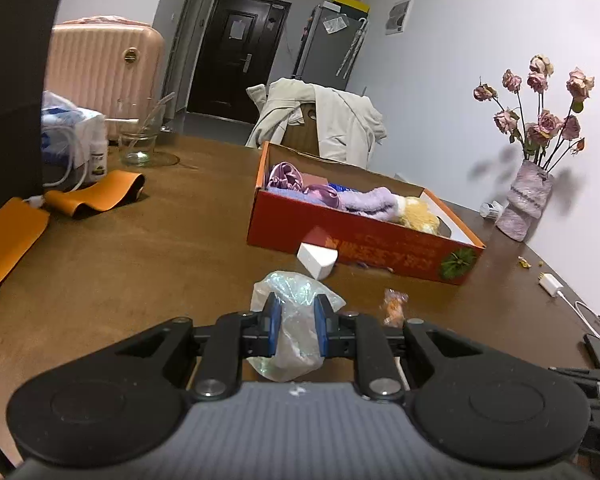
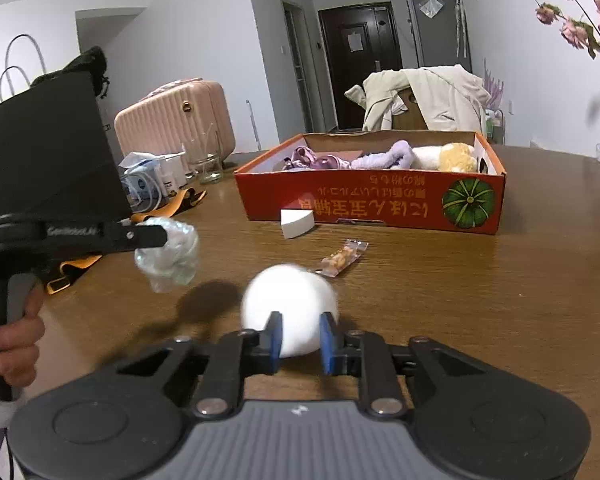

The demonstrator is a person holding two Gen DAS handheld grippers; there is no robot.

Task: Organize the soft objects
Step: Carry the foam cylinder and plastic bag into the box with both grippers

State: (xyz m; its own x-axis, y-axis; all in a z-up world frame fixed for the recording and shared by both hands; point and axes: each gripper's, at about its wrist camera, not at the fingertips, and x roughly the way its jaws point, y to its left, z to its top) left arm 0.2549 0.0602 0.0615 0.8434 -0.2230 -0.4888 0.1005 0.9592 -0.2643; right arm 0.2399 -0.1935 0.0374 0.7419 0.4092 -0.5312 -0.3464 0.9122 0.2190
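Both grippers loaded. Left gripper [image 1: 296, 326]: jaws pinching a crumpled iridescent plastic bag [image 1: 296, 320], lifted clear of the bench [image 1: 140, 248]. Right gripper [image 2: 300, 338]: jaws pinching a white fluffy ball [image 2: 290, 304], also off the bench, going by its shadow.

Landmark: red cardboard box [image 2: 372, 204], already holding purple and yellow soft items. It sits straight ahead of both sets of jaws, long axis running across the right wrist view. Right gripper looks a bit nearer its front wall; left comes in from the box's left end.

White wedge block [image 2: 297, 222] and snack packet [image 2: 342, 258] lie just in front of the box, in the approach path, so my read is carry over them.
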